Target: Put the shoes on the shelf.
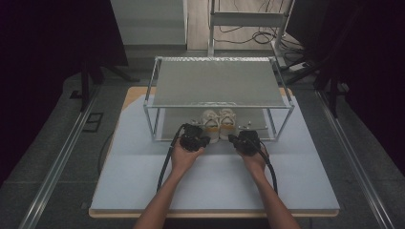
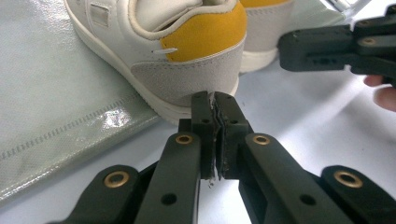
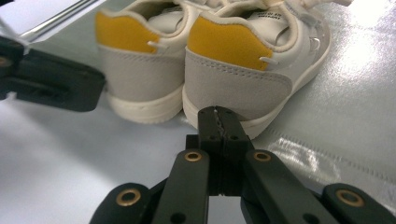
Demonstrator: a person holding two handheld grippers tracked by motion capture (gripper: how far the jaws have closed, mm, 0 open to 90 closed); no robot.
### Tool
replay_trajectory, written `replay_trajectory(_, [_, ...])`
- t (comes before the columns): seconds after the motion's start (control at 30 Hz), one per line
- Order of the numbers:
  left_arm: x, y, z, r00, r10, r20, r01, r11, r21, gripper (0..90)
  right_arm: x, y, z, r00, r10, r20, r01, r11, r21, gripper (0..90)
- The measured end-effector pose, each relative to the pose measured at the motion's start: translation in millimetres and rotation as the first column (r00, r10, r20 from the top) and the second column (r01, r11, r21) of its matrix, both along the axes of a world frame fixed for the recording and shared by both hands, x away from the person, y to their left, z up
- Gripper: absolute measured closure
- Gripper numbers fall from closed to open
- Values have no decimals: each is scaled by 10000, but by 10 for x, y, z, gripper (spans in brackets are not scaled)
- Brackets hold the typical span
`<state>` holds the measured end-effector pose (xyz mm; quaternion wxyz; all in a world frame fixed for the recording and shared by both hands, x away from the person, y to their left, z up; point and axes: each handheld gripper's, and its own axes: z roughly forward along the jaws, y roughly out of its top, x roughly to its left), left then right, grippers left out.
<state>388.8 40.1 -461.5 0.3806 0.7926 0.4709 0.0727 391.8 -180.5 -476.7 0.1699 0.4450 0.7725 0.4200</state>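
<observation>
A pair of small cream shoes with yellow heel patches stands side by side on the lower shelf (image 1: 167,128) of a metal rack (image 1: 218,83), heels toward the person and at the shelf's front edge. The left shoe (image 1: 210,125) and the right shoe (image 1: 227,122) sit close together, nearly touching along their inner sides. In the left gripper view the left shoe (image 2: 173,51) fills the upper part, its grey suede heel panel just beyond the tips of the left gripper (image 2: 214,100), whose jaws are pressed together with nothing between them; whether the tips touch the sole cannot be told. In the right gripper view the right shoe (image 3: 247,60) stands just ahead of the right gripper (image 3: 218,114), whose jaws are likewise closed and empty, its tips at the cream sole rim below the heel. From above, the left gripper (image 1: 193,137) and the right gripper (image 1: 244,139) lie low on the pale tabletop (image 1: 143,181), one on each side of the pair, each held in a hand, with black cables trailing back toward the person. The rack's upper shelf (image 1: 217,81) covers the front parts of both shoes
</observation>
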Motion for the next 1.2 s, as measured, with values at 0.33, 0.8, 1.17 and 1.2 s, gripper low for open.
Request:
replay_trajectory(0.33, [11,-38,1,9997,69,245,-79,9993,378,881,145,37,-96,9993,-296,-208,295,9995,-73,894])
replay_trajectory(0.8, [349,-57,-25,10000,6,54,-11,9947,1023,868,154,5,-94,9993,-254,-277,251,9996,-91,894])
replay_trajectory(1.17, [364,-63,-36,10000,79,5,-79,9957,918,864,210,-12,-101,9986,-488,-185,486,9988,-91,894])
replay_trajectory(1.2, [365,-64,-37,10000,88,-3,-87,9958,912,865,214,-11,-110,9985,-505,-228,503,9987,-113,894])
